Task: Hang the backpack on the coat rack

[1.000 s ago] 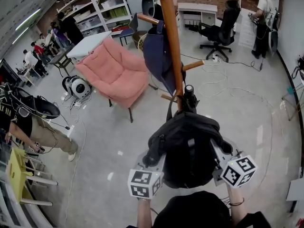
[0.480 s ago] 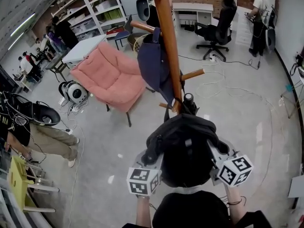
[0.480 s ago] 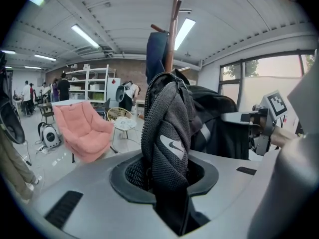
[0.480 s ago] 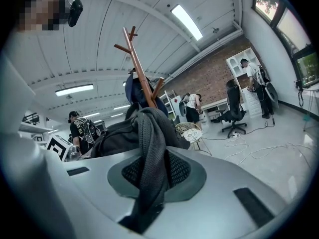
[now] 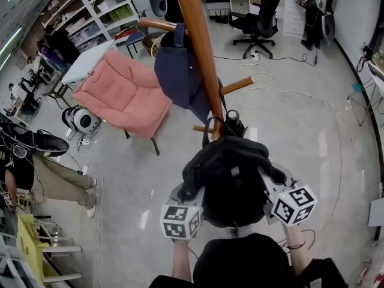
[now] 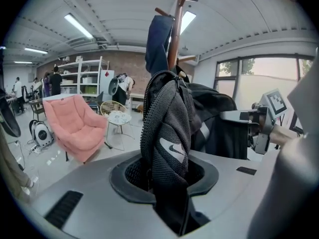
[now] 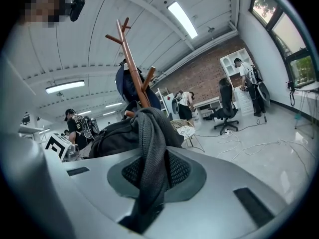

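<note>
A black backpack (image 5: 231,179) hangs between my two grippers right in front of the wooden coat rack (image 5: 198,47). My left gripper (image 5: 189,192) is shut on the bag's left side, a zipped mesh fold (image 6: 167,138) showing between its jaws. My right gripper (image 5: 271,180) is shut on a grey mesh strap (image 7: 149,148) of the bag. The bag's top touches the pole near a short low peg (image 5: 201,128). A longer peg (image 5: 237,86) sticks out to the right above it. A navy bag (image 5: 177,71) hangs from an upper peg.
A pink armchair (image 5: 120,95) stands to the left of the rack. Cables (image 5: 282,95) lie on the floor to the right, with a black office chair (image 5: 258,17) beyond. A person (image 5: 36,173) and a yellow chair (image 5: 30,245) are at the far left.
Both grippers have carried the backpack forward and slightly down, closer to the rack's pole. Both grips are unchanged.
</note>
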The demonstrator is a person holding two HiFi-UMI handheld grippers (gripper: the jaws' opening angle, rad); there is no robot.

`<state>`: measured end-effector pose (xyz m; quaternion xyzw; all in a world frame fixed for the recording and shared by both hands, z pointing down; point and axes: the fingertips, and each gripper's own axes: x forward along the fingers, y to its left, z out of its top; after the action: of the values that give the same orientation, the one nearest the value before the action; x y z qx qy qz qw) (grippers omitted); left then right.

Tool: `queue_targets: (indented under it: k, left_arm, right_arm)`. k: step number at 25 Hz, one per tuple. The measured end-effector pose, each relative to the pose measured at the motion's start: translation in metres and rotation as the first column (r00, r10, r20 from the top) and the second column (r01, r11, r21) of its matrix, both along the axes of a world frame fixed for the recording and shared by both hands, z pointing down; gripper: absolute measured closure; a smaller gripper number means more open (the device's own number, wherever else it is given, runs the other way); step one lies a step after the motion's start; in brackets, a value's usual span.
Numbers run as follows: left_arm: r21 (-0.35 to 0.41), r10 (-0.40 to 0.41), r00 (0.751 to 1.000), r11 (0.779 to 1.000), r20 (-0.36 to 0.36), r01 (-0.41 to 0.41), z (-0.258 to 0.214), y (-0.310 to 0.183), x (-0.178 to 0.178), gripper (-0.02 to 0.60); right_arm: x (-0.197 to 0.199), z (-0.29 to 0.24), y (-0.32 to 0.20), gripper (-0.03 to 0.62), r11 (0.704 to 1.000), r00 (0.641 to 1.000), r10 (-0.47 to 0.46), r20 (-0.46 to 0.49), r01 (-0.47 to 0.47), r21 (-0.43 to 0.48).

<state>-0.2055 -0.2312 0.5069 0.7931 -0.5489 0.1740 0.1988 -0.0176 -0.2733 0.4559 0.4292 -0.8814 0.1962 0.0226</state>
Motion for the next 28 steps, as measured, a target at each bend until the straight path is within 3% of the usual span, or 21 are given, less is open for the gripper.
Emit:
queue_targets:
  k: [28]
  left_arm:
    - [-0.080, -0.017, 0.999, 0.997, -0.030, 0.015, 0.066, -0.033, 0.003, 0.453]
  right_arm:
    - [0.002, 0.058, -0.028, 0.543, 0.998, 0.997, 0.053, -0.065, -0.054, -0.013]
